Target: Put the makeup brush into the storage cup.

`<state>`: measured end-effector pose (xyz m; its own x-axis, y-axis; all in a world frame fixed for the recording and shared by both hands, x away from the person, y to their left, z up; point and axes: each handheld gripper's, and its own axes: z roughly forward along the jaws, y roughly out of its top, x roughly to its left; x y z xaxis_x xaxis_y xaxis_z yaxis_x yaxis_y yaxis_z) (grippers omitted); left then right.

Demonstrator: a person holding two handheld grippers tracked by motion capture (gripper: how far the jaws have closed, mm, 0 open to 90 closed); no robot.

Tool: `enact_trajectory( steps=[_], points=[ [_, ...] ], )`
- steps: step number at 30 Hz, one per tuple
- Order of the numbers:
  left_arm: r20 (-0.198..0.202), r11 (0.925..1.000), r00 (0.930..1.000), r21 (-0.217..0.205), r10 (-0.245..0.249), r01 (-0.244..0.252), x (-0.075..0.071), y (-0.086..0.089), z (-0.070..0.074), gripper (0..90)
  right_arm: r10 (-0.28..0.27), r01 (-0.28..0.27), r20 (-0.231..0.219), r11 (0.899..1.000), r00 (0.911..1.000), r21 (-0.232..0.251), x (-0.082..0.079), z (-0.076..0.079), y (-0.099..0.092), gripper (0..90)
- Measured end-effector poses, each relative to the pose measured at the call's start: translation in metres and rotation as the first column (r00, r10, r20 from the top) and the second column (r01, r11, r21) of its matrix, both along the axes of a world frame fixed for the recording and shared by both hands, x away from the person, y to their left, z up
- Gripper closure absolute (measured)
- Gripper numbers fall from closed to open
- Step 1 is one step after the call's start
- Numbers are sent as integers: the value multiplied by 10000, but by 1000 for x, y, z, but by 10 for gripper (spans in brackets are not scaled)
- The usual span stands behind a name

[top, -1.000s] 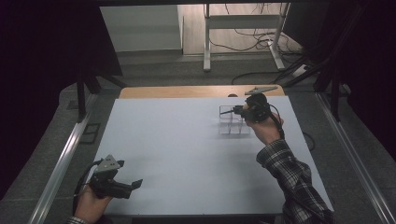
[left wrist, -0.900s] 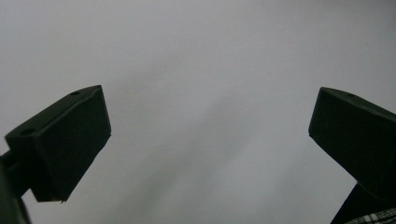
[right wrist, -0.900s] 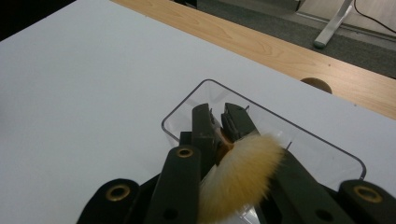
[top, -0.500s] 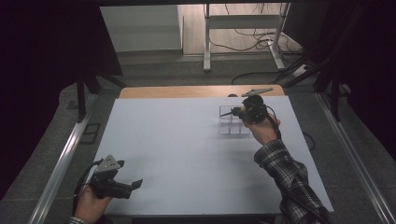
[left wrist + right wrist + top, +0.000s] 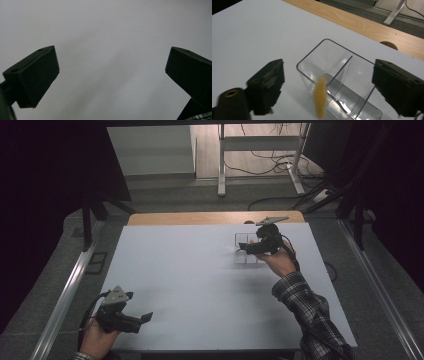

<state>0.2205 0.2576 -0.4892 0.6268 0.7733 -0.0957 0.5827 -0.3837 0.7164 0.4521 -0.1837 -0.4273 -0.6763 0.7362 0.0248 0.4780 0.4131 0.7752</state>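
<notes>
Fingers (image 5: 265,85) of the right gripper (image 5: 327,92) stood wide apart, having just opened, with nothing pressed between them; a small yellowish, blurred object (image 5: 320,98) hung between them, at the near wall of a clear plastic divided container (image 5: 352,75). What it was I could not tell. From above, that piece was too small to make out: there the right gripper (image 5: 245,249) hovered over the container (image 5: 241,239) near the far right of the white desk (image 5: 200,270). Inside, a partition split the box into compartments. Near the front left corner, the left gripper (image 5: 147,317) sat in a hand, its fingers (image 5: 37,75) spread wide over bare white surface. A wooden strip (image 5: 175,218) edged the desk's far side, and beyond it lay grey floor, cables and a metal stand (image 5: 260,157).
</notes>
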Motion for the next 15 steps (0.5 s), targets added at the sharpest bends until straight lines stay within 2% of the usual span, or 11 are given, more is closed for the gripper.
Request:
enact_trajectory(
  steps=[4, 15],
  points=[
    [-21, 10000, 10000, -5, 2, -2, 0, 0, 0, 0, -108, 108, 24, 9999, 9999, 17, -2, -1, -1, 46],
    [-20, 10000, 10000, 13, 14, -13, 0, 0, 0, 0, -4, 4, -4, 9999, 10000, 156, -9, -1, -5, 23]
  ],
)
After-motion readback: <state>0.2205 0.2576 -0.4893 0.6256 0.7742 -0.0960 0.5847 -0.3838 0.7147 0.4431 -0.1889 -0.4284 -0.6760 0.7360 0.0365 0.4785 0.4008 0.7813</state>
